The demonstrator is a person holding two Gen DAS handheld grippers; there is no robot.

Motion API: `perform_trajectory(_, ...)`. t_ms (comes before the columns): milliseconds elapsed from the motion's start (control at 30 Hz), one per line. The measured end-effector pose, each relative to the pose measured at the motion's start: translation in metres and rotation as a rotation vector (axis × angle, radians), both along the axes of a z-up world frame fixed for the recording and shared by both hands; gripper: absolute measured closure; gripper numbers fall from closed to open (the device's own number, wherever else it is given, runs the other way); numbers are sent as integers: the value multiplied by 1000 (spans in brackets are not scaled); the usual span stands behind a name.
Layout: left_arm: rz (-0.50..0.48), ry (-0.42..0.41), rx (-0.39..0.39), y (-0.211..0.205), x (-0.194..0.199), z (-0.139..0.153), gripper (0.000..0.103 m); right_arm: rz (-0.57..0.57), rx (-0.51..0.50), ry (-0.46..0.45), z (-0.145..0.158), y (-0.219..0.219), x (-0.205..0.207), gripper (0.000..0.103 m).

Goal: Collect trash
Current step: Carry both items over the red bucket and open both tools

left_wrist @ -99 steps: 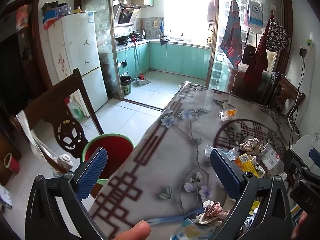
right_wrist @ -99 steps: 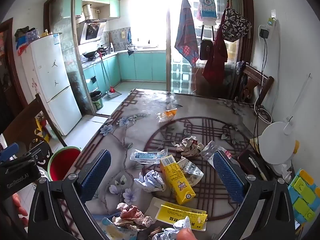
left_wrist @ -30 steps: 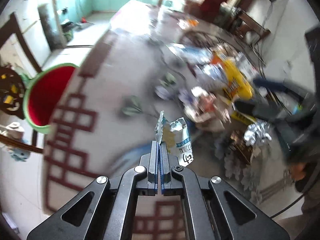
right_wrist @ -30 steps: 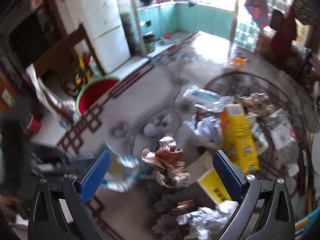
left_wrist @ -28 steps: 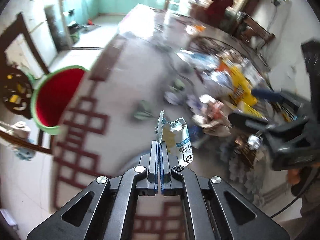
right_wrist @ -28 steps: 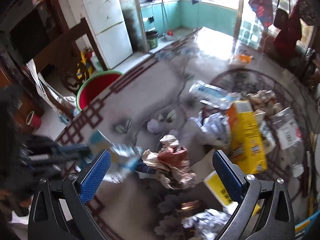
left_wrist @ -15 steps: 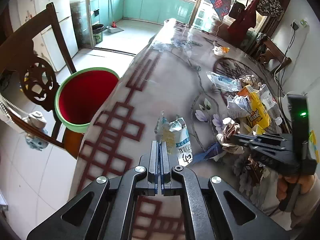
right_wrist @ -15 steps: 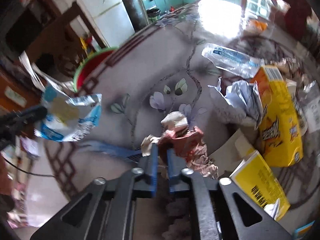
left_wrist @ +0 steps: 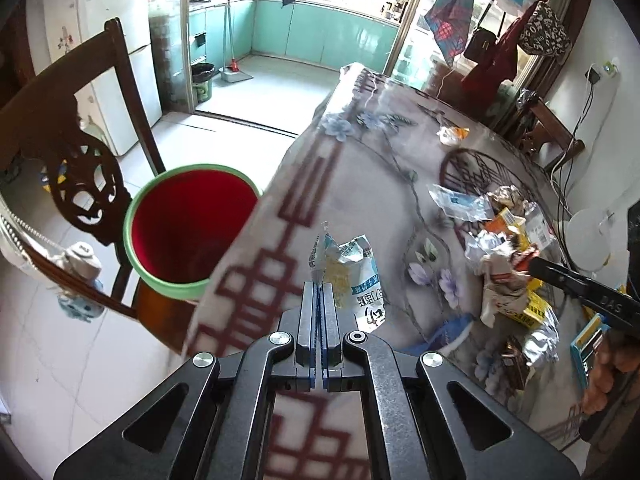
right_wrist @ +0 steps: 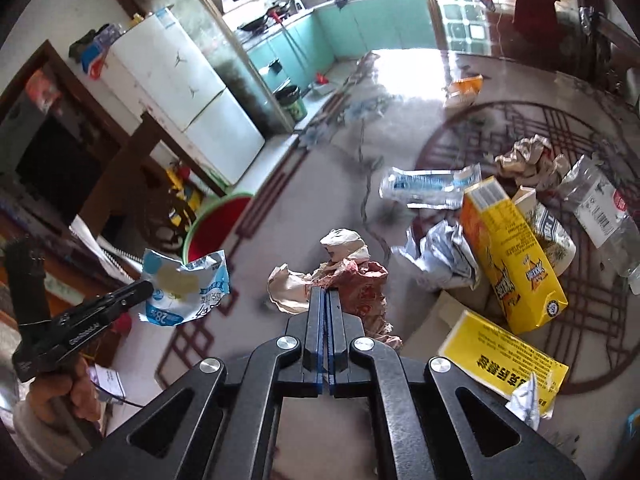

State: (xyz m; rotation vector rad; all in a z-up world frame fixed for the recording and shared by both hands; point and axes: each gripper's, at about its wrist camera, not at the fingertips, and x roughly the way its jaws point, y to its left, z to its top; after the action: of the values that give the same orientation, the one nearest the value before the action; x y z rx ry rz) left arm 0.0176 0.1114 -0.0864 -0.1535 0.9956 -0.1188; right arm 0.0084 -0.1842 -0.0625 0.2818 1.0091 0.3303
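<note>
My left gripper [left_wrist: 319, 286] is shut on a crumpled blue-and-white snack bag [left_wrist: 354, 270], lifted above the table's left edge. That bag [right_wrist: 188, 286] also hangs from the left gripper [right_wrist: 146, 286] in the right wrist view. To its left, on the floor, stands a red bin with a green rim [left_wrist: 188, 226]. My right gripper [right_wrist: 325, 294] is shut on a crumpled brown and reddish paper wad [right_wrist: 344, 276], raised over the table; the same wad [left_wrist: 500, 276] shows at the right gripper's tip in the left wrist view.
More trash lies on the patterned table [right_wrist: 320, 184]: a yellow carton [right_wrist: 508, 248], a flat yellow pack [right_wrist: 500, 364], a clear wrapper [right_wrist: 428, 184], foil [right_wrist: 440, 256] and a plastic bottle [right_wrist: 604, 208]. A dark wooden chair [left_wrist: 76, 152] stands beside the bin.
My right gripper closed on the paper wad and lifted it. My left gripper carried the snack bag left, toward the table edge and the red bin.
</note>
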Motion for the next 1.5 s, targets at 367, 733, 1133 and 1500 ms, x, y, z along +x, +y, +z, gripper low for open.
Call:
perform_trajectory(367, -49, 13, -14, 68, 49, -6, 102, -76, -65, -28, 9, 66, 29, 102)
perform_trajectory(733, -67, 30, -28, 122, 84, -15, 102, -123, -34, -19, 3, 126, 53, 102)
perform_trajectory(1133, 13, 72, 44, 164, 101, -40, 102, -2, 72, 36, -25, 204, 106, 102)
perform_trajectory(1500, 73, 11, 49, 184, 105, -34, 44, -31, 159, 47, -39, 232, 128, 70)
